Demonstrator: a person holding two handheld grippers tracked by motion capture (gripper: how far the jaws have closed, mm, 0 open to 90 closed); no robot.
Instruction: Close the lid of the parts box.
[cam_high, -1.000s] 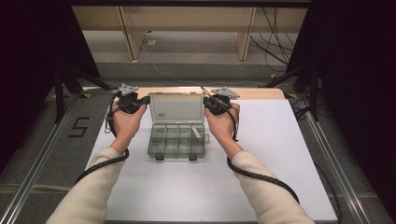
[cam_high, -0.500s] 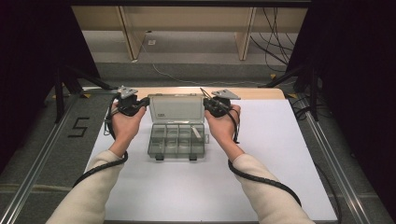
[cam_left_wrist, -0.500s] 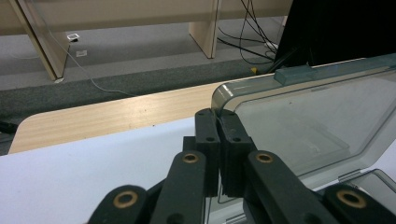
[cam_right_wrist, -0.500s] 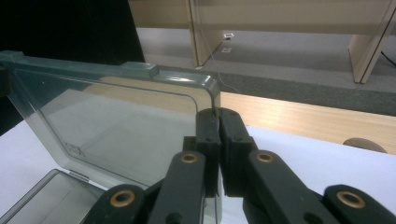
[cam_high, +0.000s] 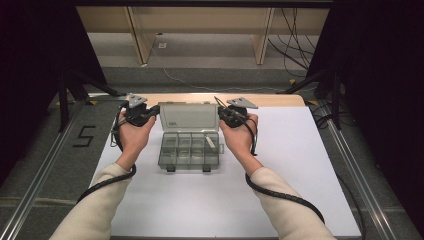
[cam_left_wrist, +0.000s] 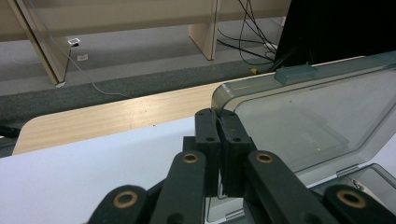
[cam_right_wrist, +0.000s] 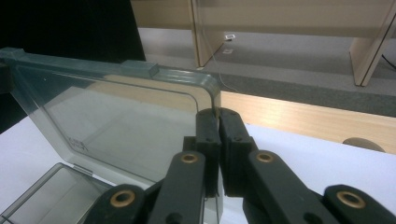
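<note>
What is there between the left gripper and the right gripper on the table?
In the high view, the clear lid of the open compartment box stands between the left gripper and right gripper; each is shut on one side edge.

"5" on floor (cam_high: 84, 136) (black tape)

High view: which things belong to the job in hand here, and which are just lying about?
In the job:
- clear compartment box
- its lid, open and held upright
- left gripper, clamped on one lid edge
- right gripper, clamped on the other

Lying about:
- white table sheet
- floor cables
- "5" marking
</note>
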